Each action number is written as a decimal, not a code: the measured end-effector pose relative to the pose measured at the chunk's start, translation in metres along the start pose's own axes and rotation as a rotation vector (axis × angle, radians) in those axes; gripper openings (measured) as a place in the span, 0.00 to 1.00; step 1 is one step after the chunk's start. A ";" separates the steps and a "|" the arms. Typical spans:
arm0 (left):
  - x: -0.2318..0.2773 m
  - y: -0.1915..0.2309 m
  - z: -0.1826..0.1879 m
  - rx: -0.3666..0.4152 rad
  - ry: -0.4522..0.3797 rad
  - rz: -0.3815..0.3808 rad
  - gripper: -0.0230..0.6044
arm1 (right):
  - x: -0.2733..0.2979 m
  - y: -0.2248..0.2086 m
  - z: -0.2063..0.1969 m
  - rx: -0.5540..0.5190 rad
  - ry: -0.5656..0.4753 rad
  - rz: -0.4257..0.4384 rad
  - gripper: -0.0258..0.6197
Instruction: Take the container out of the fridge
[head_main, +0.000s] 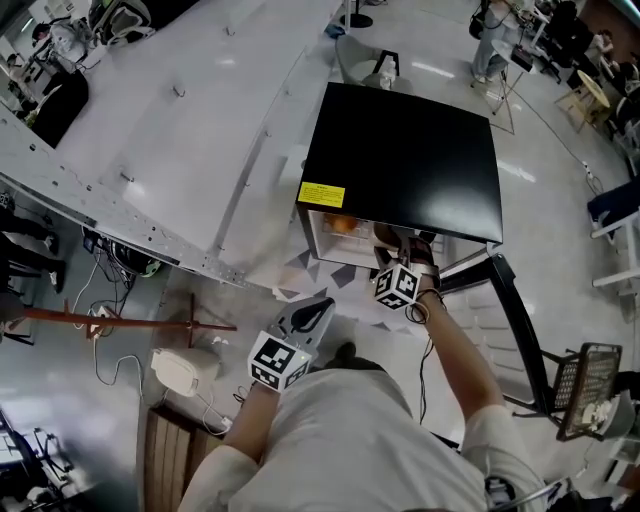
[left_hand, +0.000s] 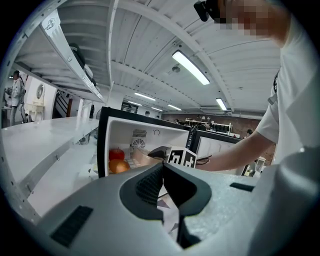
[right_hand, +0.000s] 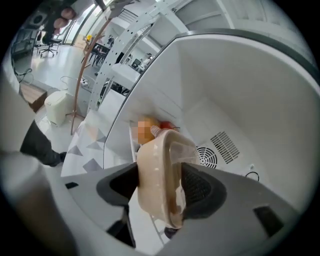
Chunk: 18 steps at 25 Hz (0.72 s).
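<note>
Two round fruits show in the left gripper view, a red fruit (left_hand: 116, 153) and an orange fruit (left_hand: 119, 166) at the left inside the fridge (head_main: 400, 150), while the head view shows mostly its flat black top. Only the right gripper view shows the right gripper (right_hand: 160, 184) pinching the container (right_hand: 157, 165), a smooth tan tub with round corners and a see-through lid, inside the white fridge by a round vent (right_hand: 207, 156). The left gripper (left_hand: 162, 167), outside the fridge, has its dark ridged pads pressed together.
</note>
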<state>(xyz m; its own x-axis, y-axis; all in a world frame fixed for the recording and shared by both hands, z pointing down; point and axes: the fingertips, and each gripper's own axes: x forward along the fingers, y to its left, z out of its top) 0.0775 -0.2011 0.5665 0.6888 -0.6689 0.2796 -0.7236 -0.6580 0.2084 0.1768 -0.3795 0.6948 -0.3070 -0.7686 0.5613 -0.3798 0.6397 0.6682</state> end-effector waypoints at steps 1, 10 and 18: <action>-0.001 -0.003 -0.002 0.001 0.007 -0.002 0.04 | -0.005 -0.001 0.003 0.029 -0.017 -0.009 0.46; -0.003 -0.023 -0.004 0.019 0.033 -0.034 0.04 | -0.049 0.000 0.022 0.316 -0.120 -0.025 0.45; -0.022 -0.032 -0.008 0.039 0.009 -0.097 0.04 | -0.088 0.007 0.027 0.491 -0.148 -0.025 0.44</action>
<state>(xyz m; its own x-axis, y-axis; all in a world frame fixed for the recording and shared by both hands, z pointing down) 0.0853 -0.1629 0.5610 0.7547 -0.5988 0.2681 -0.6515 -0.7323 0.1983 0.1774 -0.3076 0.6370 -0.3993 -0.7990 0.4496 -0.7428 0.5694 0.3521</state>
